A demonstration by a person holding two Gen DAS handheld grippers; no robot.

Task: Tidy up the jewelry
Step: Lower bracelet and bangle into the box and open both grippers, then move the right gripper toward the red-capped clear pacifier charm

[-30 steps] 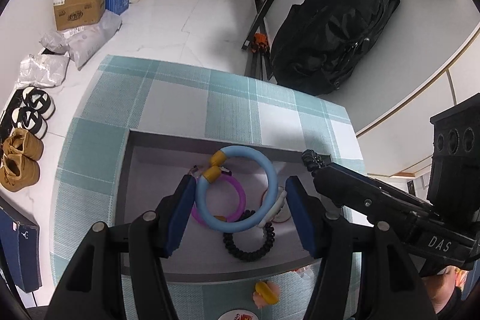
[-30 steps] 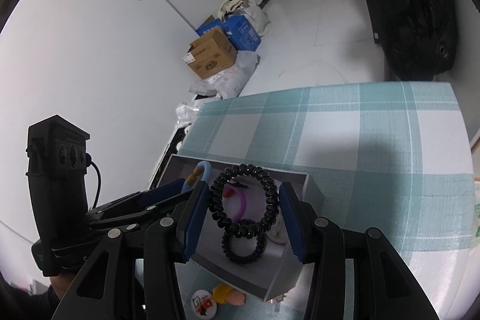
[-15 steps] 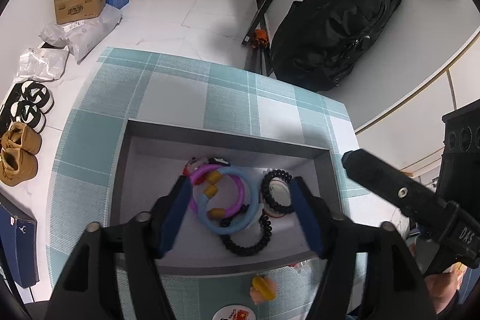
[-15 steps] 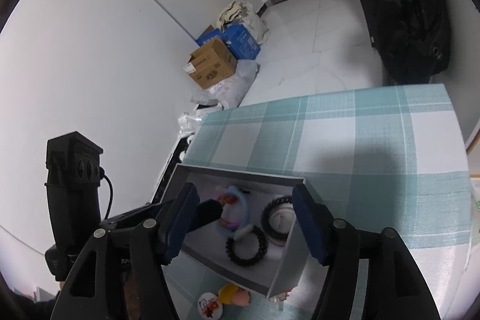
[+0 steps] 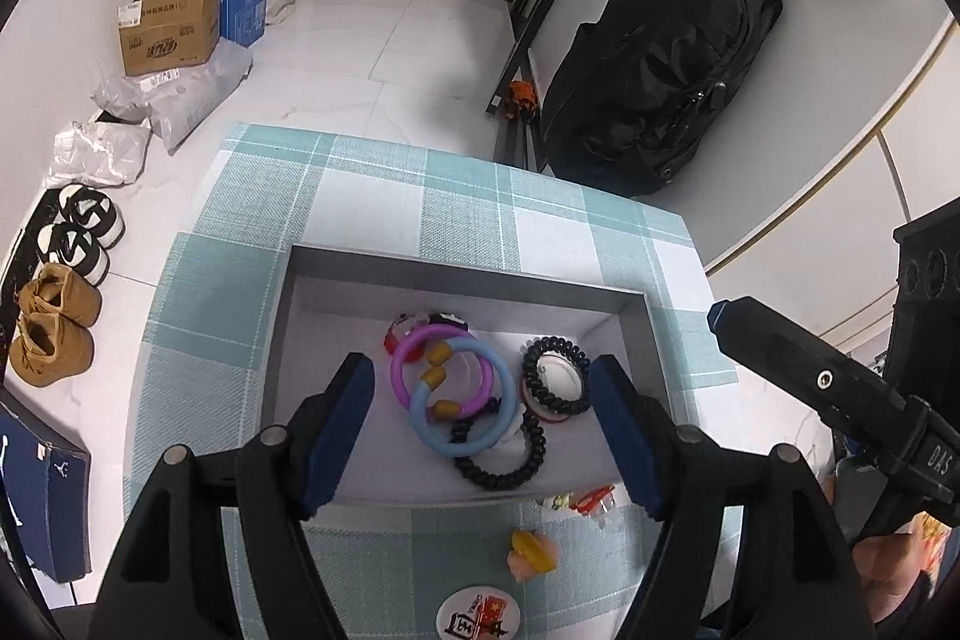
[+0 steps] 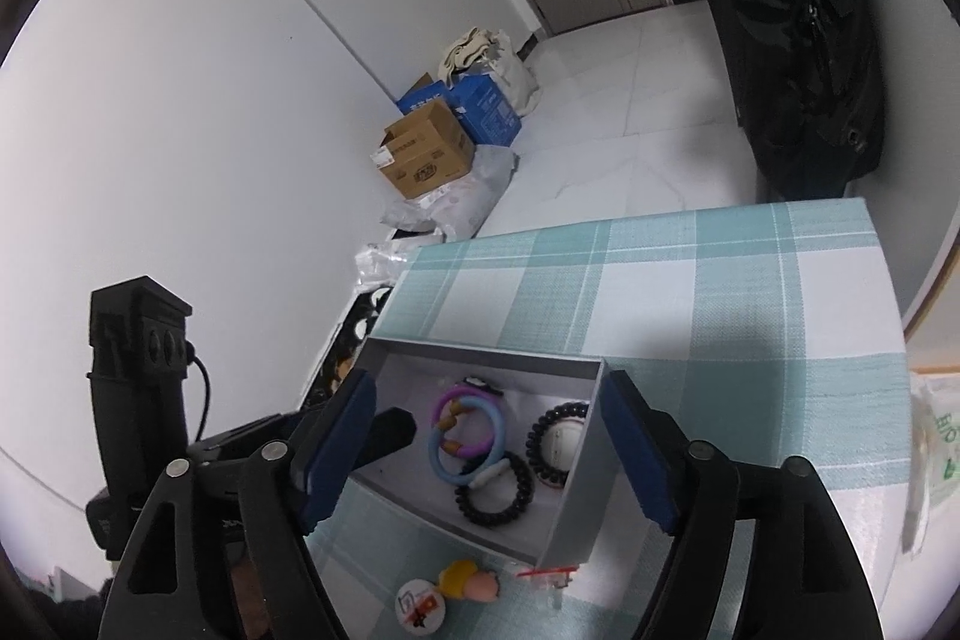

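Two claws hang over the grey tray (image 5: pixel 324 316), both with jaws standing wide and nothing between the pads. The left claw (image 5: pixel 480 424) has its blue fingers (image 5: pixel 336 424) spread to either side of the rings in the tray, clear of them all; its jaws have only just been opening and now hold steady. The right claw (image 6: pixel 489 445) has just been opening too, further within the last moment, and it touches nothing; seen from the left wrist it juts in past the tray's right wall.

In the tray, a light blue ring (image 5: pixel 465 400) with yellow beads lies flat near the middle, overlapping a purple ring (image 5: pixel 408 358) that sits toward the tray's far wall. A black coil tie (image 5: pixel 510 451) lies against the blue ring on the near side, partly under it. A second black coil tie (image 5: pixel 555 376) rests toward the tray's right wall, on a round white piece. Small dark and red bits lie beyond the purple ring, too small to tell.

The tray sits on the counter (image 5: pixel 384 196) with its teal check cloth. Just outside the tray's near wall lie a yellow-and-pink charm (image 5: pixel 534 553), a round badge (image 5: pixel 477 619) and a small red-and-white clip (image 5: pixel 585 499).
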